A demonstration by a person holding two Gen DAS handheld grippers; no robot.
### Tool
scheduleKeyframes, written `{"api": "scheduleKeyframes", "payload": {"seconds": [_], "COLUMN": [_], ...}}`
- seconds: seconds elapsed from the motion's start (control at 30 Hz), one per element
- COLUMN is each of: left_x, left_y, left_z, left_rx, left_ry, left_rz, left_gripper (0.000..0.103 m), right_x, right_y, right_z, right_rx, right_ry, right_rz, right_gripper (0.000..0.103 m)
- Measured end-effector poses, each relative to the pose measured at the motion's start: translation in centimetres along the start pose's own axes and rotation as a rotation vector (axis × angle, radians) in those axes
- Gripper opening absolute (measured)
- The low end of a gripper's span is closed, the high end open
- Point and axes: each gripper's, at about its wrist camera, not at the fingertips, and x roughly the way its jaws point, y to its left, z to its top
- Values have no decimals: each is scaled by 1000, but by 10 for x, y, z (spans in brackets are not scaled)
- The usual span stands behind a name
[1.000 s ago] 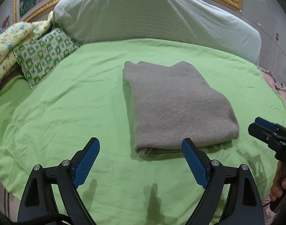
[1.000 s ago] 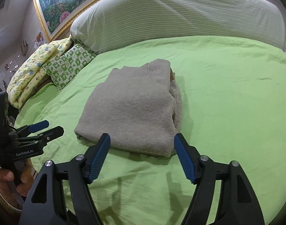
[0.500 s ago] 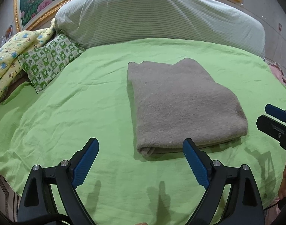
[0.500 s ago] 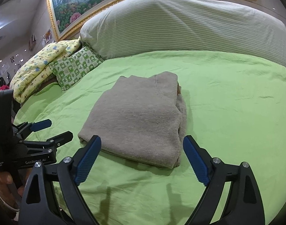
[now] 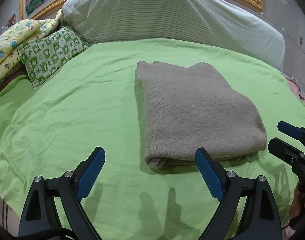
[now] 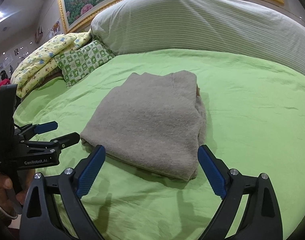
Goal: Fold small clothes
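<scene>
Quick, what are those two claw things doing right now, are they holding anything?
Left gripper: open, holding nothing.
Right gripper: jaws opening, nothing between them; the folded grey garment lies free on the bed.

Black tongs (image 6: 151,171), blue ribbed pads (image 6: 90,171), silver screws, white "GenRobot.AI" lettering

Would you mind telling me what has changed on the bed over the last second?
The right gripper has spread its fingers wider and is opening, with nothing between them. The left gripper stays wide open and empty. The folded grey sweater lies unmoved on the green sheet.
</scene>
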Motion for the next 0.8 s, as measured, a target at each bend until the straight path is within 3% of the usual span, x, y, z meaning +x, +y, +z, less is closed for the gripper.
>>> {"api": "scheduleKeyframes", "payload": {"seconds": [0.8], "left_x": [10], "left_y": [2], "left_z": [8], "left_rx": [-3], "left_ry": [-1], "left_rz": [-21], "left_gripper": [92], "right_x": [16], "right_y": [0], "right_z": [6], "right_rx": [1], "right_ry": [-15], "right_rz": [15], "right_gripper": [96]}}
